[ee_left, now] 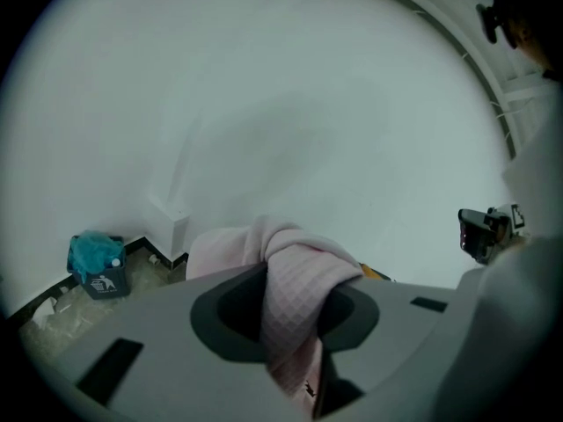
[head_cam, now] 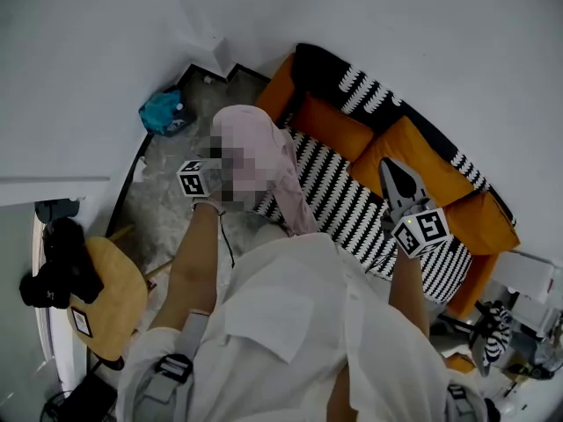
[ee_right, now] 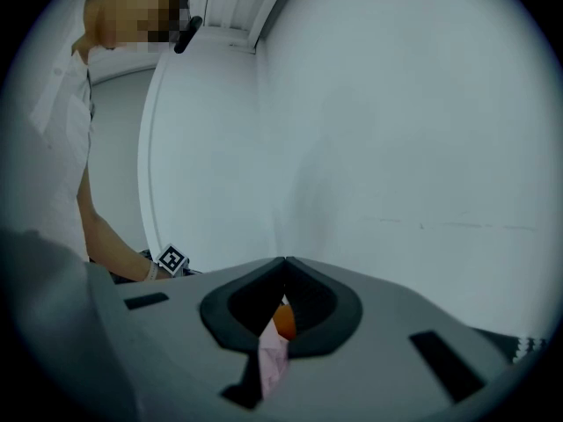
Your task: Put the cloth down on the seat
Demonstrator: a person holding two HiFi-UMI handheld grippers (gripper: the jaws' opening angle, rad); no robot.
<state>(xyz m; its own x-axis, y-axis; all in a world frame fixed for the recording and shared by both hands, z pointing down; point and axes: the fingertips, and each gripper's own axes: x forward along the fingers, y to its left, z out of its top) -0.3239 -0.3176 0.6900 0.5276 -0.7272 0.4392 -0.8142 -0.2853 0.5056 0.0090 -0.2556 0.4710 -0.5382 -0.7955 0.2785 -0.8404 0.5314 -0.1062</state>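
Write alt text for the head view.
Seen from above, a person in white holds a pink cloth up in the left gripper by a sofa with orange cushions and a striped seat. The right gripper, jaws together, is over the sofa.

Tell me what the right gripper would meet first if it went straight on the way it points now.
Probably the white wall; the right gripper points at it with nothing visible between, though depth is unclear.
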